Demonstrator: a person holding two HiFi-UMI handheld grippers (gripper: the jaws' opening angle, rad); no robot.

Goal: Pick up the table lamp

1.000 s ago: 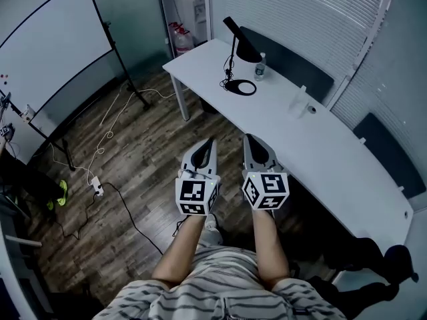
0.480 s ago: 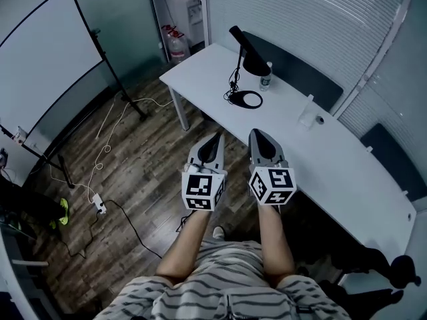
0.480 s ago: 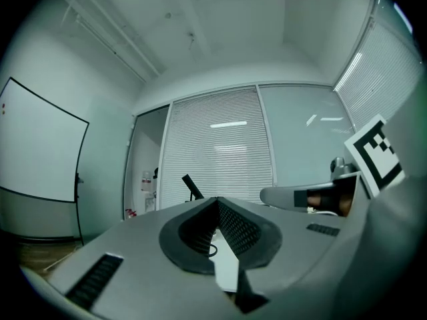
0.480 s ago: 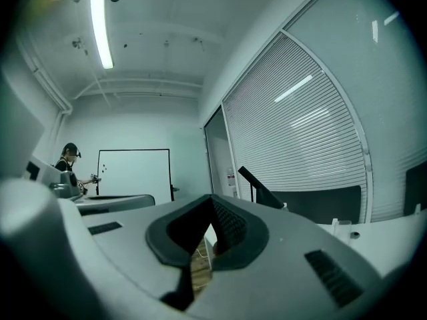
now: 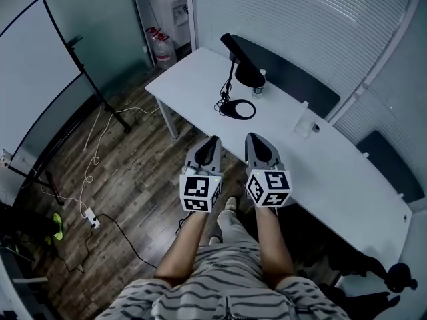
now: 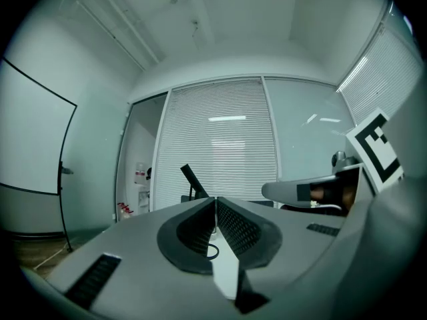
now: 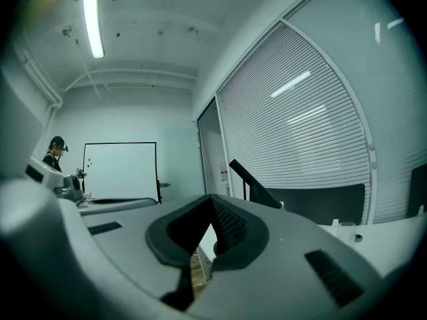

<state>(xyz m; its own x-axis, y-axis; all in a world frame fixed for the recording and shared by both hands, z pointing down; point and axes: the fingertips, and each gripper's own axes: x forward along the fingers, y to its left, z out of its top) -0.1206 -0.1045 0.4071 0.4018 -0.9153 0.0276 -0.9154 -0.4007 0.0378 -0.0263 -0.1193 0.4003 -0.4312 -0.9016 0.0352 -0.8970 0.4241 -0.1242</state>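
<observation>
Two grippers, left gripper [image 5: 212,143] and right gripper [image 5: 254,139], are side by side just short of the white table's [image 5: 313,159] near edge. Both have their jaws closed on nothing. The black table lamp [image 5: 241,64] stands on the table near its left end, ring base flat, cord [image 5: 220,101] trailing beside it. It looks light, rigid and somewhat top-heavy; the thin stem just above the base seems the surest hold.

We logged the table lamp [image 5: 245,73] on the table [image 5: 200,79], toward its left end, a bottle [image 5: 257,87] just behind it. The whiteboard [image 5: 33,79] stood well left. The left gripper [image 5: 213,141] and right gripper [image 5: 252,138] were side by side before the table's near edge.
</observation>
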